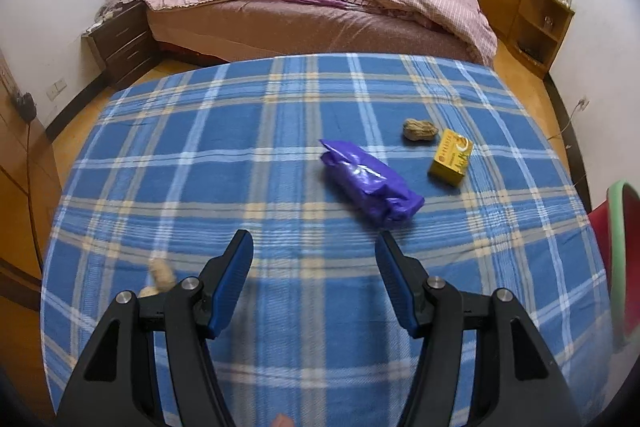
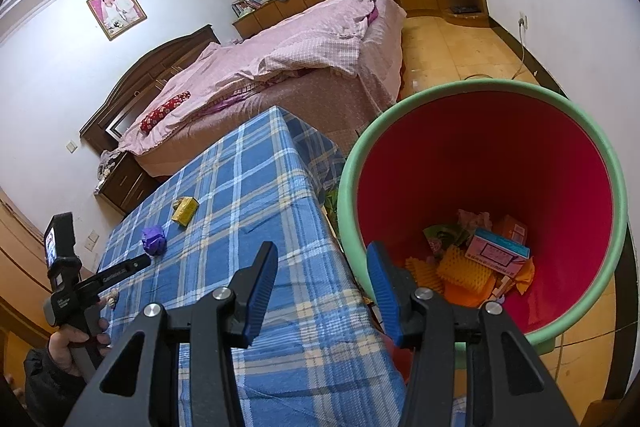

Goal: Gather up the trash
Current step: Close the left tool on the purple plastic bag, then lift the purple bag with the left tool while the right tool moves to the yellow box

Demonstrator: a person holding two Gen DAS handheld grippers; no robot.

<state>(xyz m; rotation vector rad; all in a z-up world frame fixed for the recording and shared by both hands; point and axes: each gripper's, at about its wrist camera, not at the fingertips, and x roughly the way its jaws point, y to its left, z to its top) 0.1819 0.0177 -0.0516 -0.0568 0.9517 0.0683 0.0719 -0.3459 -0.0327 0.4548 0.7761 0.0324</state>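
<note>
— Left wrist view showed the left gripper [image 1: 316,247] gaping, empty, with the purple wrapper [image 1: 370,183] just ahead, slightly right.

— It should have straddled the crumpled middle. The right gripper [image 2: 322,263] waited open beside the bin [image 2: 348,187].

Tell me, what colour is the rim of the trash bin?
Pale green; the bin's rim shows best in the right wrist view.

Print on yellow box [image 1: 451,157], seemingly illegible.
</note>
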